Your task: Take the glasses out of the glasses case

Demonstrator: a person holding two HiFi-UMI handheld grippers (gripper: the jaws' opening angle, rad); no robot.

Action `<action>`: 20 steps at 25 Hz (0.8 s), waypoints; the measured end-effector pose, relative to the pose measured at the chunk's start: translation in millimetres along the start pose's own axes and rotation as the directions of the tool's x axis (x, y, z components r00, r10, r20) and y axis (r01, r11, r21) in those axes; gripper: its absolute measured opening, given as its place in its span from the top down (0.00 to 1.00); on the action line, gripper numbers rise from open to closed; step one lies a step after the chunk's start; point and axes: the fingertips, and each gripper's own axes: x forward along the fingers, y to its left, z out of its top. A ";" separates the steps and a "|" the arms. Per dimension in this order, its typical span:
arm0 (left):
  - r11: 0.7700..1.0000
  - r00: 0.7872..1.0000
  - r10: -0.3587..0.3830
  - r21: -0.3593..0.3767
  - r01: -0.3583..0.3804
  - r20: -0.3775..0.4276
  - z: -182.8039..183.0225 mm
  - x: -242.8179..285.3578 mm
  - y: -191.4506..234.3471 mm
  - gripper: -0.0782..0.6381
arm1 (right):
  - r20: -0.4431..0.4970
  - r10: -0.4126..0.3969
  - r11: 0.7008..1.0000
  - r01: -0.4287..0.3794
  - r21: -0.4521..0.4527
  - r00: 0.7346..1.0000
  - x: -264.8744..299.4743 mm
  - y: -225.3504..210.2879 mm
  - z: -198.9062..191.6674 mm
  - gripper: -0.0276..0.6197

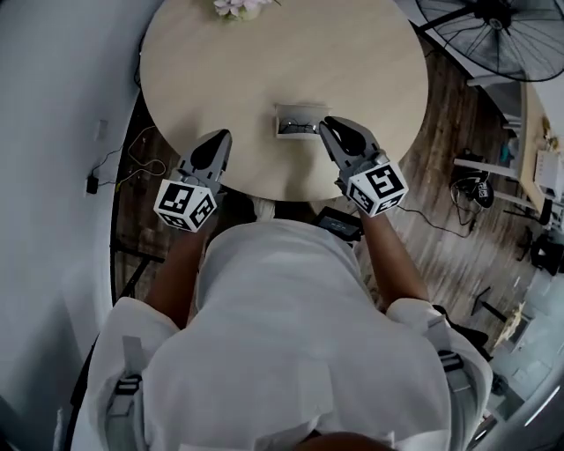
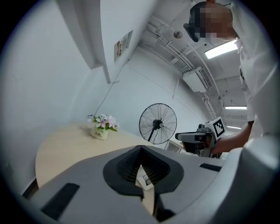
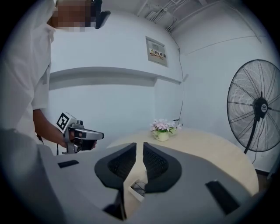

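Note:
The white glasses case [image 1: 298, 111] lies open near the front of the round table [image 1: 220, 79], with dark glasses [image 1: 301, 129] inside. My right gripper [image 1: 329, 125] hovers just right of the case, jaws a narrow slit apart with nothing between them; below its tips [image 3: 139, 146] the case [image 3: 133, 191] and the glasses [image 3: 140, 188] show. My left gripper [image 1: 218, 138] hangs over the table's front edge, well left of the case, jaws together at the tips [image 2: 140, 151]. The case [image 2: 145, 177] shows below them.
A small pot of pink flowers [image 1: 240, 7] stands at the table's far edge. A standing fan [image 1: 493, 31] is on the floor to the right. Cables [image 1: 132, 163] trail on the floor to the left. A white wall lies left.

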 end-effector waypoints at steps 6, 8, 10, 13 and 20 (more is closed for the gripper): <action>0.996 0.998 -0.062 -0.064 0.061 -0.008 -15.5 19.6 6.0 0.87 | -0.167 0.072 0.997 -0.076 -0.021 0.983 -6.1 -3.4 -35.3 0.77; 0.995 0.997 -0.072 -0.065 0.071 -0.016 -18.7 27.9 4.8 0.87 | -0.223 0.085 0.994 -0.099 -0.055 0.971 -4.4 -14.6 -43.2 0.77; 0.996 0.997 -0.074 -0.059 0.073 -0.025 -23.1 36.9 4.3 0.87 | -0.284 0.101 0.985 -0.137 -0.109 0.953 1.7 -26.0 -50.4 0.77; 0.996 0.998 -0.057 -0.067 0.055 -0.035 -36.5 48.6 10.1 0.87 | -0.380 0.154 0.956 -0.234 -0.176 0.912 21.0 -33.6 -68.4 0.76; 0.996 1.000 0.014 -0.092 -0.016 -0.018 -61.6 52.3 16.2 0.87 | -0.589 0.287 0.848 -0.486 -0.211 0.755 62.3 -22.3 -118.7 0.76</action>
